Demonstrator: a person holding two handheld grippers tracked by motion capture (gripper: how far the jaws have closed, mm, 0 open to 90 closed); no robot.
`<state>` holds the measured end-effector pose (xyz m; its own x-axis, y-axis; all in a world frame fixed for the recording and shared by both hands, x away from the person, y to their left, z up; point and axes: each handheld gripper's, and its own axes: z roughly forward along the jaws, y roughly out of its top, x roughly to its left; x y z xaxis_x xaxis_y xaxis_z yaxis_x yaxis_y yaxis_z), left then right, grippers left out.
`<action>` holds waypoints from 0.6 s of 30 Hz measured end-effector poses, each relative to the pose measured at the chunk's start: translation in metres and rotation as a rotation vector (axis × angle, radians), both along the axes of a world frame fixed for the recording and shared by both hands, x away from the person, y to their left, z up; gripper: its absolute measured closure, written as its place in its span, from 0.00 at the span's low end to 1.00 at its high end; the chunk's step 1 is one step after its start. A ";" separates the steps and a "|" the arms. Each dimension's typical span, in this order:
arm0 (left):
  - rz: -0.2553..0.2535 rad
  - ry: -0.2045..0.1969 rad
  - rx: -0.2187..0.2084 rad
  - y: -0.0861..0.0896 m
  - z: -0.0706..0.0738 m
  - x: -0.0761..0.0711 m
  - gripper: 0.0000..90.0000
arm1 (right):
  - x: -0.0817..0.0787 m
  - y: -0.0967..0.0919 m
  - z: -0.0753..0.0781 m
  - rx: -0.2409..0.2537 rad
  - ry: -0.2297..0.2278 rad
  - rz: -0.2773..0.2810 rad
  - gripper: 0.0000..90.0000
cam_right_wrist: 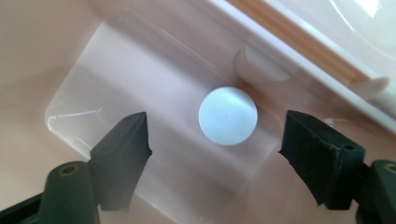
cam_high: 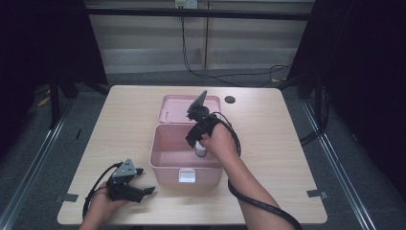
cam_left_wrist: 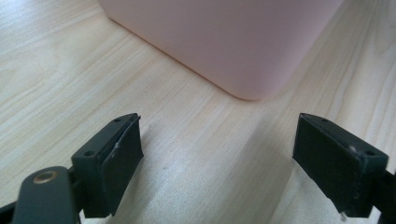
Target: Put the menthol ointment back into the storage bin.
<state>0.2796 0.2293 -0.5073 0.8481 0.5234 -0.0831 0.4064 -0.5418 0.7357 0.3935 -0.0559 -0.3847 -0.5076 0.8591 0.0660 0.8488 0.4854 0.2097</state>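
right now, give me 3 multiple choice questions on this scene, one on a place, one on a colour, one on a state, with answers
1. Where is the small white bottle?
A. on the bare table
B. inside the open box
C. on the lid

2. What colour is the box?
A. pink
B. green
C. black

3. How do the right gripper's jaws stand?
A. shut on the bottle
B. shut on nothing
C. open, apart on either side of the bottle's cap

Answers:
1. B, the high view shows it within the box walls under the right hand.
2. A, its walls and its lid are pale pink.
3. C, the right gripper view shows the round white cap between two spread jaws, untouched.
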 end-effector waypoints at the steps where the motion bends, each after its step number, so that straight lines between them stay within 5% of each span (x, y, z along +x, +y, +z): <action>1: 0.002 0.000 -0.001 0.000 0.000 0.000 0.17 | -0.001 -0.001 0.001 0.000 -0.002 0.006 0.23; 18: 0.005 -0.003 0.001 0.000 0.000 0.000 0.17 | -0.021 -0.020 0.022 0.027 -0.035 0.087 0.22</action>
